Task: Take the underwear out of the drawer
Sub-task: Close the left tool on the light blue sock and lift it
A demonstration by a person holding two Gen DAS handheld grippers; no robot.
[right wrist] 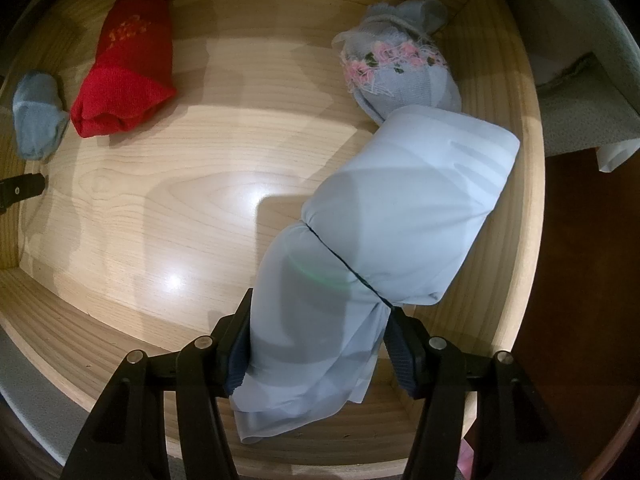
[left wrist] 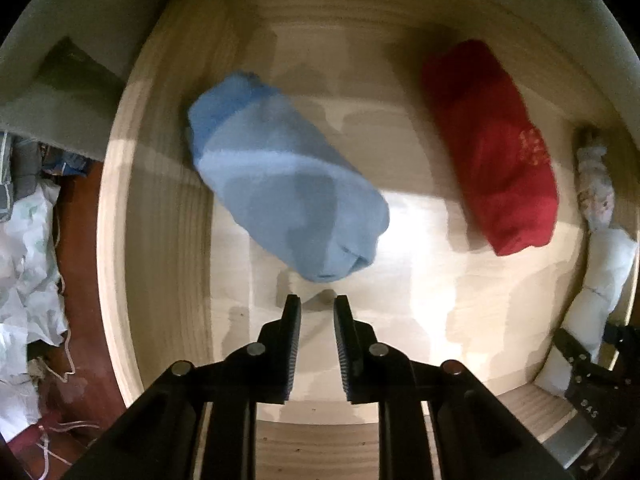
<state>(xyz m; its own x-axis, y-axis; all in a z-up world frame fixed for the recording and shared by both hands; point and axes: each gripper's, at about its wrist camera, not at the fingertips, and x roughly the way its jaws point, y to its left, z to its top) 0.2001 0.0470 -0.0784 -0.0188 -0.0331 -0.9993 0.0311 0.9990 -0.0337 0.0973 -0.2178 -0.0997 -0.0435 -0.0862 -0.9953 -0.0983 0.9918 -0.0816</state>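
Below, right claw (right wrist: 318,344) pinches the pale blue roll (right wrist: 384,216); left claw (left wrist: 317,304) closed, empty.

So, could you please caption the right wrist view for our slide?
Right gripper clamps a pale blue rolled garment inside the wooden drawer; red roll behind.

Glossy wood drawer (right wrist: 168,208), matt knit cloth rolls (right wrist: 124,64)

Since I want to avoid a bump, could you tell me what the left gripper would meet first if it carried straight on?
Probably the bare drawer floor: the left gripper, shut on nothing, points there just short of the blue roll.
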